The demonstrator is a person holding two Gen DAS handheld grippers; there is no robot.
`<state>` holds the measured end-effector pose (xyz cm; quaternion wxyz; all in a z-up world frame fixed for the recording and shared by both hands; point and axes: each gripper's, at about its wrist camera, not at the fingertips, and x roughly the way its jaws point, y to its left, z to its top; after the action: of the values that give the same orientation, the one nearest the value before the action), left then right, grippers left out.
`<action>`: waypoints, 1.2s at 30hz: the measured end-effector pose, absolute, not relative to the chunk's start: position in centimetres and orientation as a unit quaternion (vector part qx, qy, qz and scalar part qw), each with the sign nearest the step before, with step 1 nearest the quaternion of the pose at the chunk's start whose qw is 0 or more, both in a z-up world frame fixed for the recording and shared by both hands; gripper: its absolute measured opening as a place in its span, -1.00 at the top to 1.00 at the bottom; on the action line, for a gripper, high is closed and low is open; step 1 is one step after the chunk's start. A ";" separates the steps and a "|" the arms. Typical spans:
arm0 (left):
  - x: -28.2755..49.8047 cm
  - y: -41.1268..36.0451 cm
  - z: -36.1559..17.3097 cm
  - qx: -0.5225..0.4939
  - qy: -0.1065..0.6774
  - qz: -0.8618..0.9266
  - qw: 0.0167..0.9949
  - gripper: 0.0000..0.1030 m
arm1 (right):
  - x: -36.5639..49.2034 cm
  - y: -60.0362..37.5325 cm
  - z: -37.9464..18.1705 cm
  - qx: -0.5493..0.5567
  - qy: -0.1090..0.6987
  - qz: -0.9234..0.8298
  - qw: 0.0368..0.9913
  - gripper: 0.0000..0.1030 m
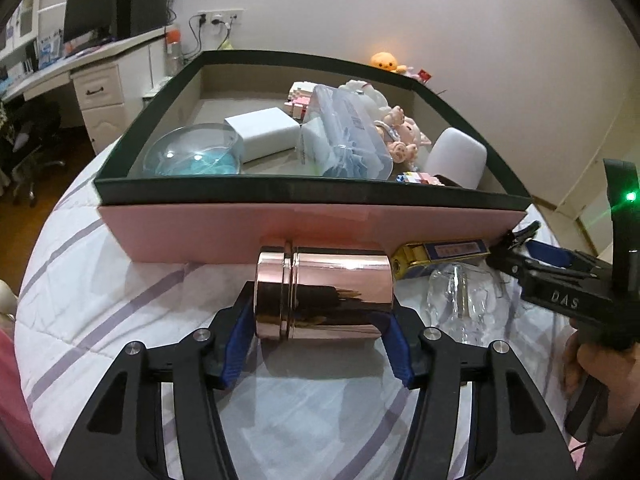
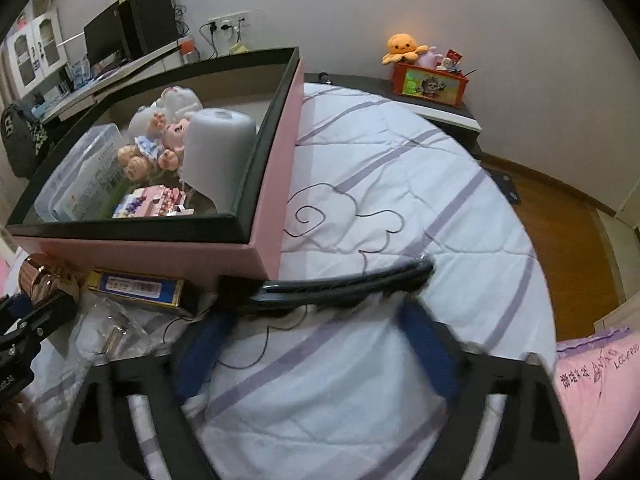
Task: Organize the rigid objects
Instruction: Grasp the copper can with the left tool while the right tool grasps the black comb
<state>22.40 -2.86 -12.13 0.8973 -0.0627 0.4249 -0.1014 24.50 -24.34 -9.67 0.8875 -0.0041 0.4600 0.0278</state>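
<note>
Rose-gold and mirror-smooth, the metal canister (image 1: 324, 294) lies on its side on the quilted bed (image 1: 132, 300), long axis crosswise between our left gripper (image 1: 320, 340) fingers, which clamp its ends, lid leftward. Ahead stands the pink box (image 1: 248, 232). Our right gripper (image 2: 316, 344), marked "DAS", spreads released around nothing, behind a black hairband (image 2: 344, 284).

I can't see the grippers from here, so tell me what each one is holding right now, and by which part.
The left gripper clamps the rose-gold canister across its two ends, lid and base. The right gripper is open, holding nothing.
</note>
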 end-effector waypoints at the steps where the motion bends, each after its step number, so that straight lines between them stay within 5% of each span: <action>1: 22.2 -2.6 -12.1 -0.066 0.424 -0.105 0.897 -0.12 | 24.2 -24.5 -9.4 0.003 0.459 0.032 0.888 -0.45; 8: 20.9 -1.3 -11.8 -0.082 0.420 -0.113 0.897 -0.12 | 23.0 -24.3 -8.8 0.003 0.464 0.044 0.885 -0.35; 10: 20.8 -1.1 -11.9 -0.083 0.424 -0.114 0.895 -0.12 | 23.1 -24.2 -8.9 0.003 0.462 0.041 0.886 -0.63; 19: 20.8 -1.1 -12.1 -0.079 0.427 -0.117 0.893 -0.13 | 25.6 -25.0 -9.9 -0.014 0.455 0.036 0.890 -0.63; 25: 20.8 -1.2 -12.1 -0.079 0.426 -0.112 0.894 -0.12 | 25.4 -25.5 -9.6 -0.023 0.449 0.073 0.890 -0.26; 36: 20.7 -1.3 -11.9 -0.079 0.429 -0.107 0.893 -0.12 | 23.8 -26.3 -9.0 0.016 0.440 0.109 0.891 -0.26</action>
<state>20.69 -1.25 -11.94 0.8935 -0.0786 0.4289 -0.1073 23.78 -26.27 -8.99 0.8914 0.0161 0.4398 0.1086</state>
